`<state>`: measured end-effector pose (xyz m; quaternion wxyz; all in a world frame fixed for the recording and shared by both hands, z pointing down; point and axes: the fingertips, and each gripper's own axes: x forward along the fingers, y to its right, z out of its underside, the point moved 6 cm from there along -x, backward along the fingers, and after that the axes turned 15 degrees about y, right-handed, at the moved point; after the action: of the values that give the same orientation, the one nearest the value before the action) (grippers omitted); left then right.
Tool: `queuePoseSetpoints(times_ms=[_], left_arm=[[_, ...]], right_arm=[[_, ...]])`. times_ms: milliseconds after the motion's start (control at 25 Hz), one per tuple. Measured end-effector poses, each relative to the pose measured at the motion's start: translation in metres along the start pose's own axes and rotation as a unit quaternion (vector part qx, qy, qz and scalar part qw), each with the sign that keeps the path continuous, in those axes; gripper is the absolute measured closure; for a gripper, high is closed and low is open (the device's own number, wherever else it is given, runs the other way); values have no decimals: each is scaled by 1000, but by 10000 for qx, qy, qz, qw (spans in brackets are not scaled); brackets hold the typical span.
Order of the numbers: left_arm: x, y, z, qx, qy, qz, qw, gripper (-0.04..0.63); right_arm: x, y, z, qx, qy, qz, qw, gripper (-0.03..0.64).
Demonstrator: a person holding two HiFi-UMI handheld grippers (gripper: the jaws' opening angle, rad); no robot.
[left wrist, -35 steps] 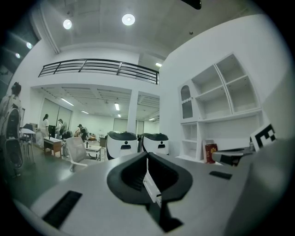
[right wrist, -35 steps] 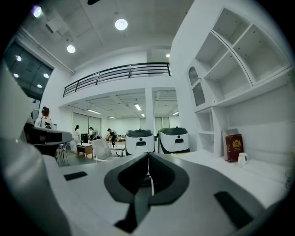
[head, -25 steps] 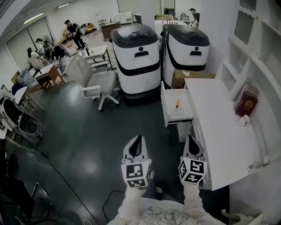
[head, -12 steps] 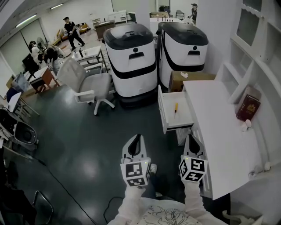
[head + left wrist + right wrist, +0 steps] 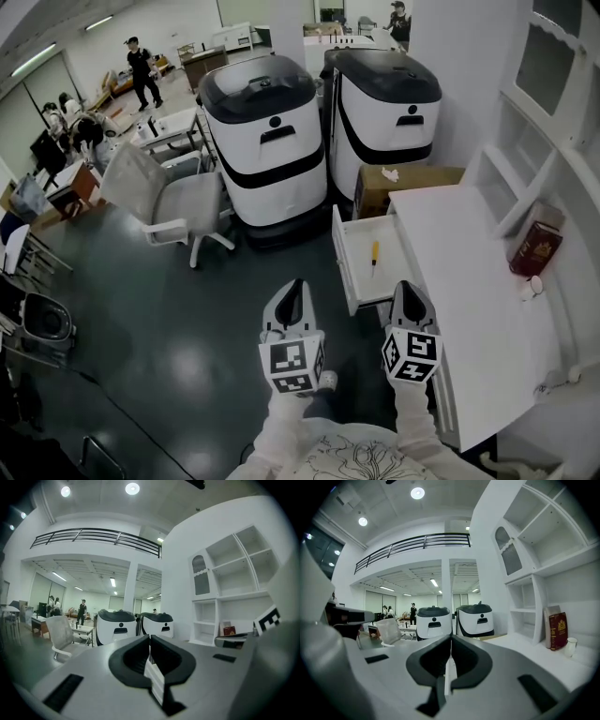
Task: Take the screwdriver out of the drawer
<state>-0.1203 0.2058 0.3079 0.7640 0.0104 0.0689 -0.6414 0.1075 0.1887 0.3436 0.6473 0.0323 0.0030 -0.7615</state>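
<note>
Head view: one dark floor point(image 5: 187, 309) is seen, left open and bare from the tools out to the chair.
Machines: two are counted, white with dark tops point(image 5: 267, 141) point(image 5: 384, 103), set side by side beyond the drawer.
Bench: one, white point(image 5: 459, 253), is run along the right; its left edge is just beside the right tool.
Chair: one white swivel chair point(image 5: 178, 197) is placed left of the machines, well apart from the tools.
Drawer: one point(image 5: 356, 277) is pulled out from the bench's left edge over the floor; its near end is seen just ahead of the right tool.
Box: one cardboard box point(image 5: 394, 183) is wedged between the right machine and the bench's far end.
Tools: two are held side by side above the floor; the left tool point(image 5: 293, 289) and the right tool point(image 5: 409, 287) are both clenched, with nothing between the jaws.
Book: one, red point(image 5: 535, 247), is propped at the back of the bench.
Cup: one, small and white point(image 5: 534, 286), is set just beside the book.
Screwdriver: one, yellow-handled point(image 5: 374, 254), is laid lengthwise near the drawer's middle, apart from both tools.
</note>
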Motion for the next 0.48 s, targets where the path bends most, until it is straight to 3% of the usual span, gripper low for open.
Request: queuePoseSetpoints(times_ms=[480], left_arm=[[105, -36, 26, -92, -186, 335, 9992, 583]], right_arm=[[101, 4, 21, 61, -175, 418, 9990, 613]])
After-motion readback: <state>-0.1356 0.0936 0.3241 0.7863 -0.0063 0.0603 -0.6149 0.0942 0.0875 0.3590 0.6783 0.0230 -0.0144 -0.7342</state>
